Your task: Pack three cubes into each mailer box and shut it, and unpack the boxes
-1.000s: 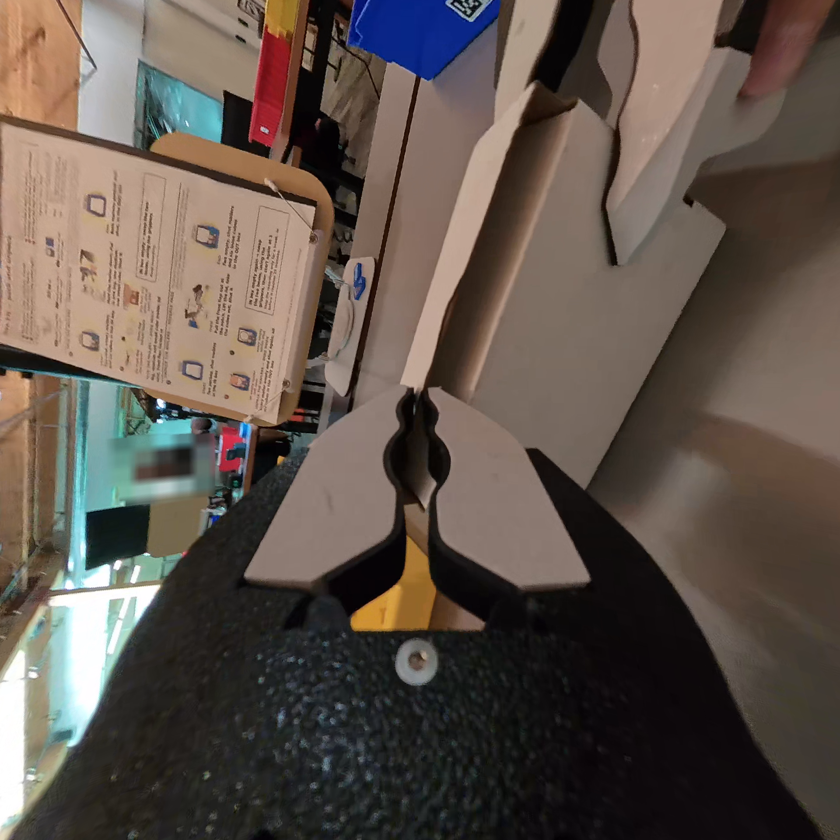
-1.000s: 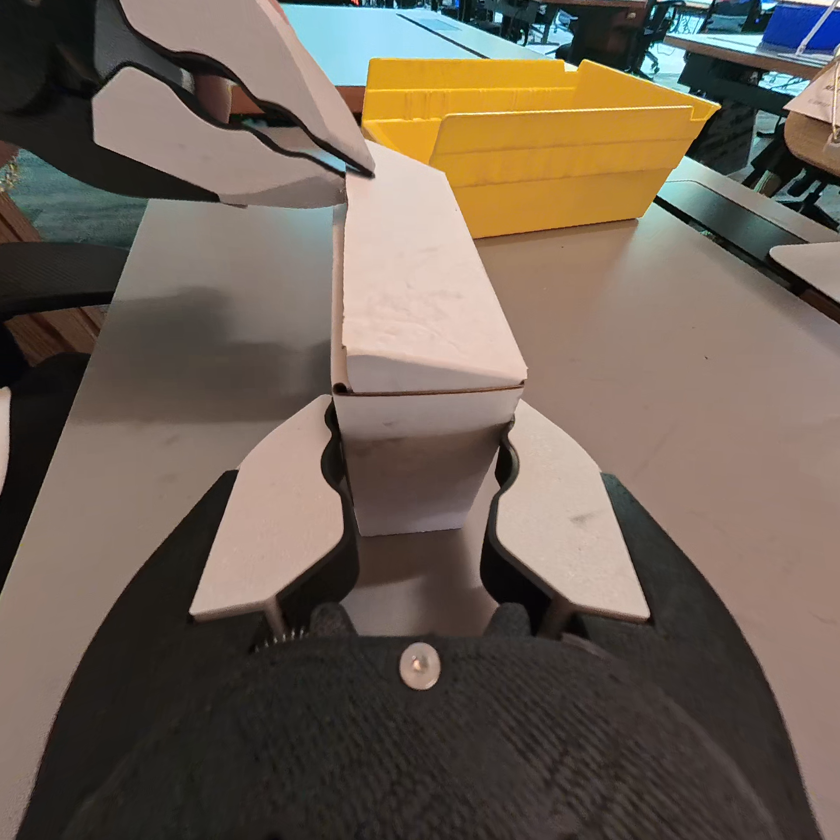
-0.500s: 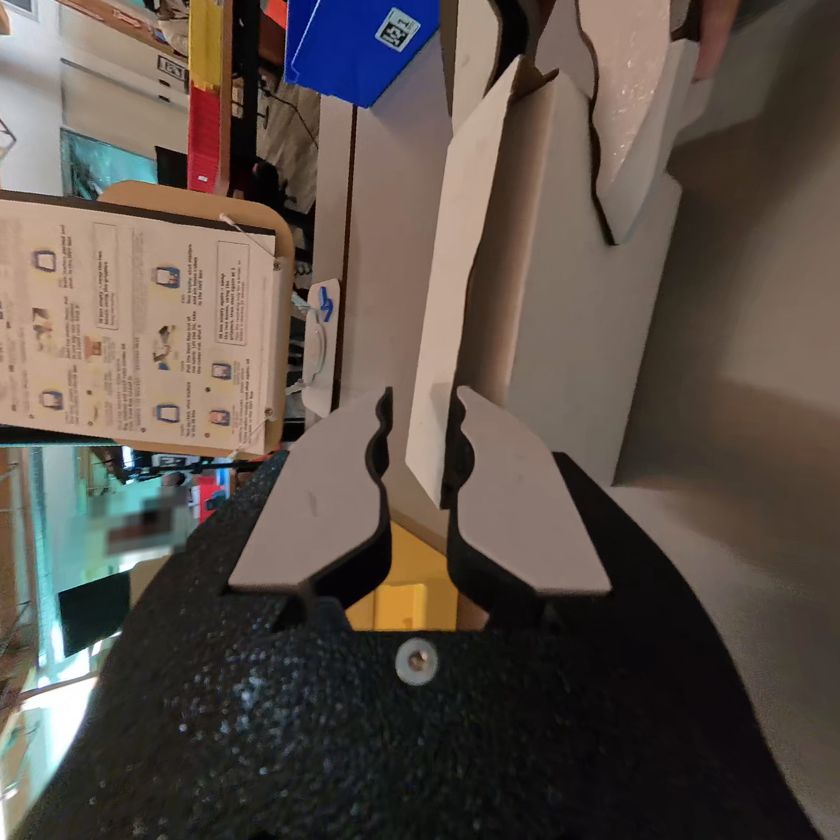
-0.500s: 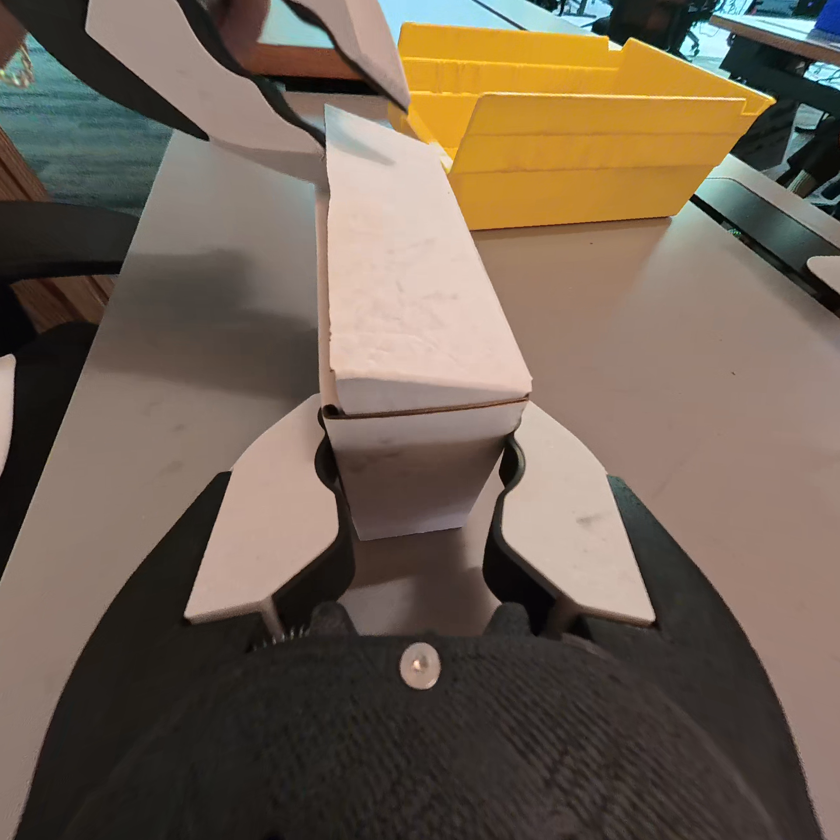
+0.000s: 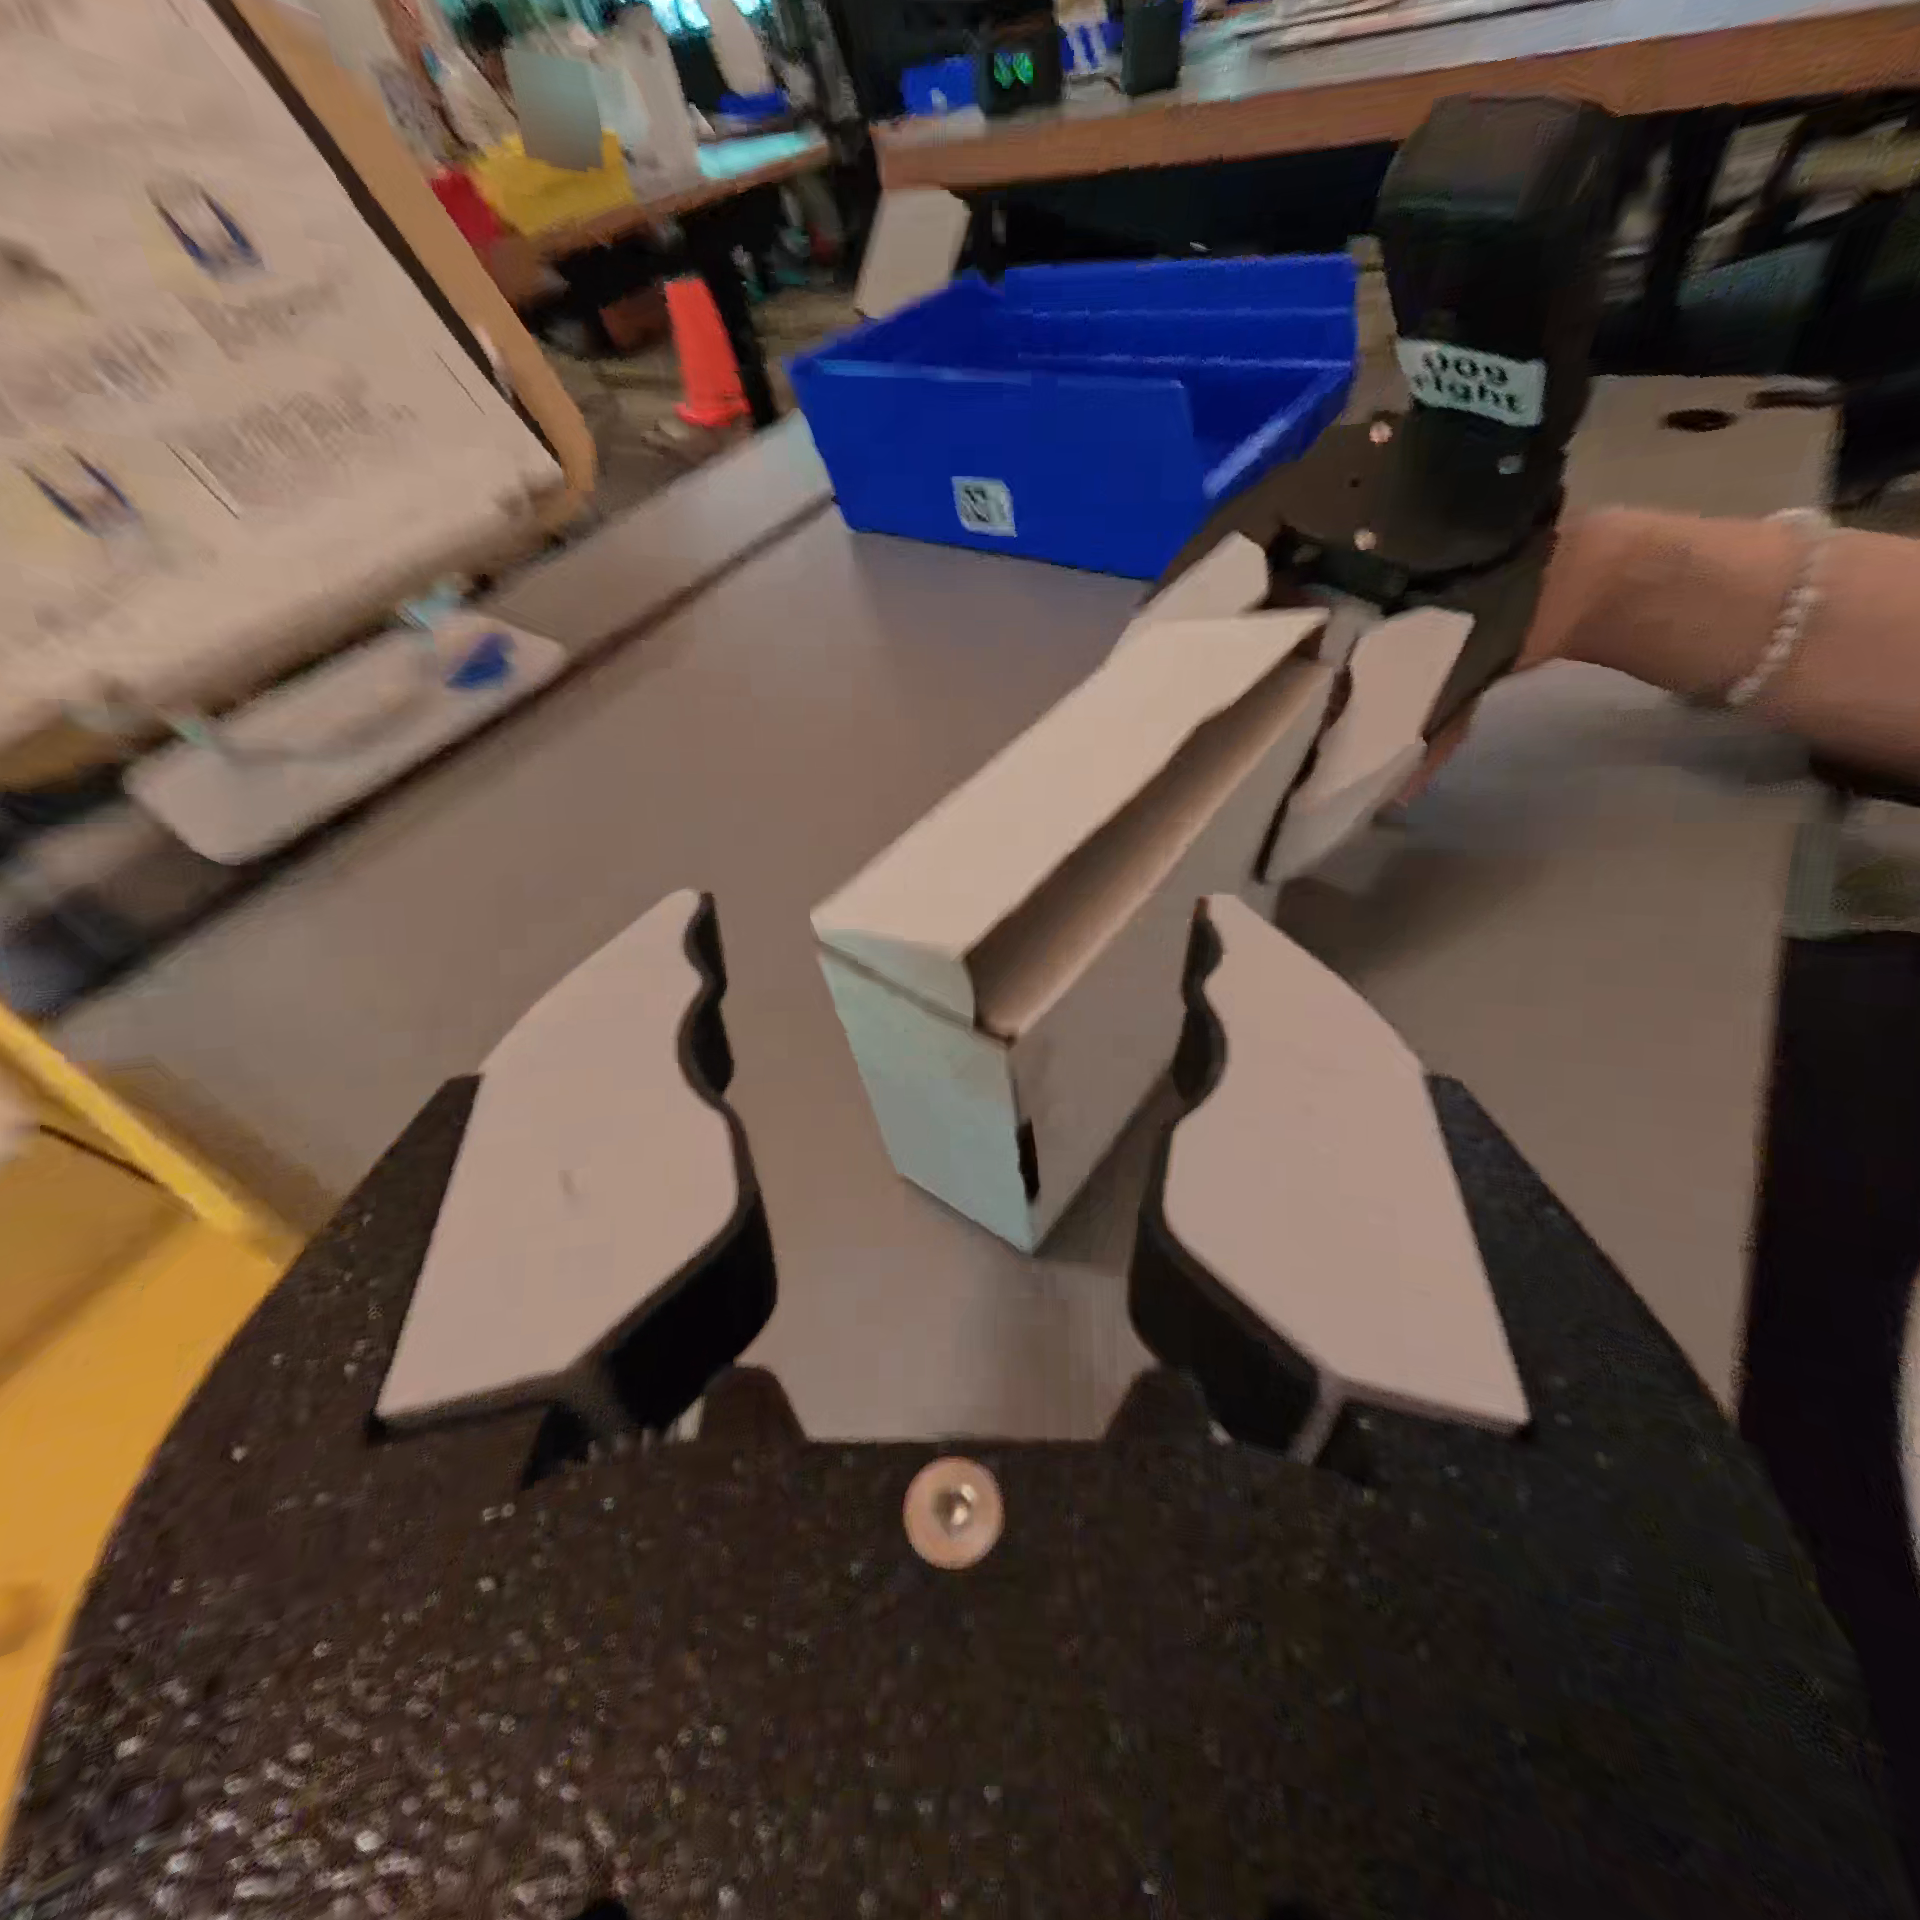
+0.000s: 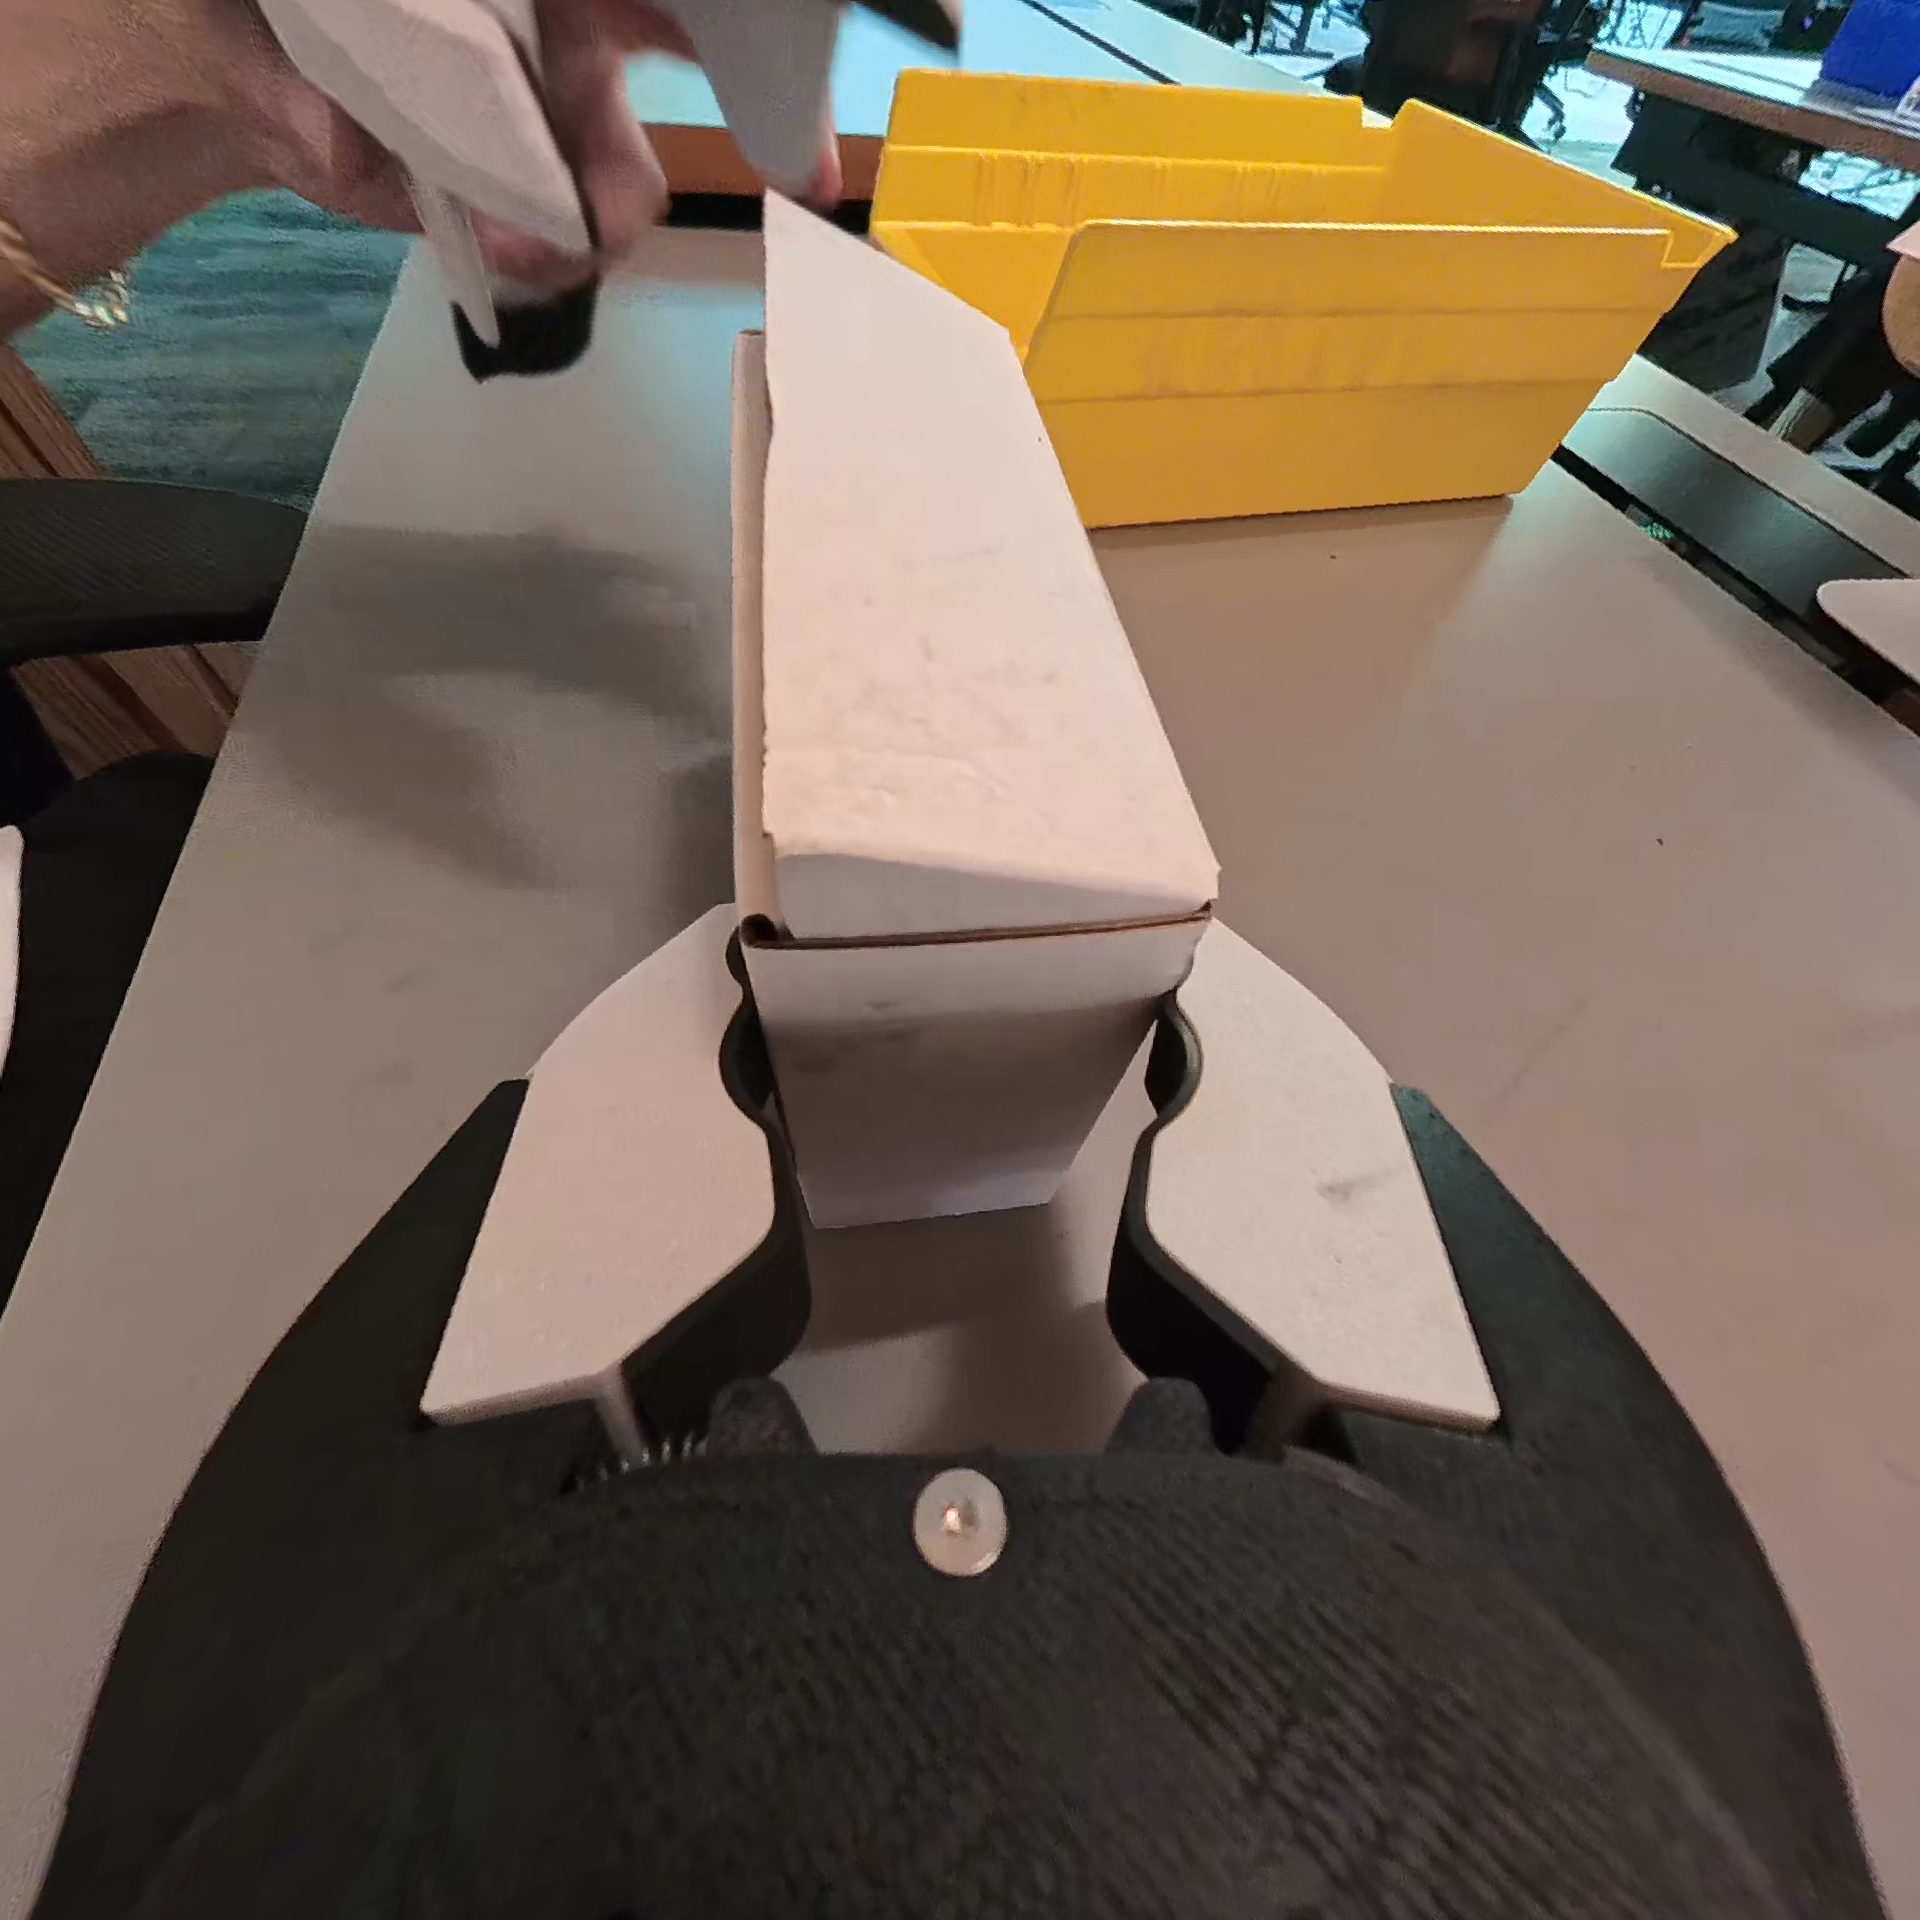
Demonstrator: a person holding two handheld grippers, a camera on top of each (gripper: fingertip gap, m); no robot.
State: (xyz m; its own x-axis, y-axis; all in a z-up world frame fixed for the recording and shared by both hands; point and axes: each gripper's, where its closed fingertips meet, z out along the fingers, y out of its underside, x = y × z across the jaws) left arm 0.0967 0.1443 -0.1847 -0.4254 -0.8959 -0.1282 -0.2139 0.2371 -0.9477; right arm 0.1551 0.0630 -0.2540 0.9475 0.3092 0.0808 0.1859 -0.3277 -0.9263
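Note:
A long white mailer box [image 5: 1049, 831] lies on the grey table [image 5: 675, 748]. Its lid is down but stands a little ajar along one long side. My left gripper [image 5: 954, 914] is open wide and empty, and one end of the box shows between its fingers without touching them. My right gripper [image 6: 961, 945] is shut on the opposite end of the box [image 6: 935, 623], one finger on each side wall. It also shows in the left wrist view [image 5: 1340, 675]. The left gripper [image 6: 623, 135] is blurred above the box's far end. No cubes show.
A yellow bin [image 6: 1299, 343] stands beyond the box to the right and also shows in the left wrist view [image 5: 104, 1299]. A blue bin [image 5: 1039, 436] stands at the table's far side. An instruction board [image 5: 208, 364] leans at the left. A person's hand [image 5: 1683, 623] holds the right gripper.
My left gripper let go of the lid's flap, opened wide, turned from sideways to level and drew back from the box. The lid dropped down. My right gripper kept its hold.

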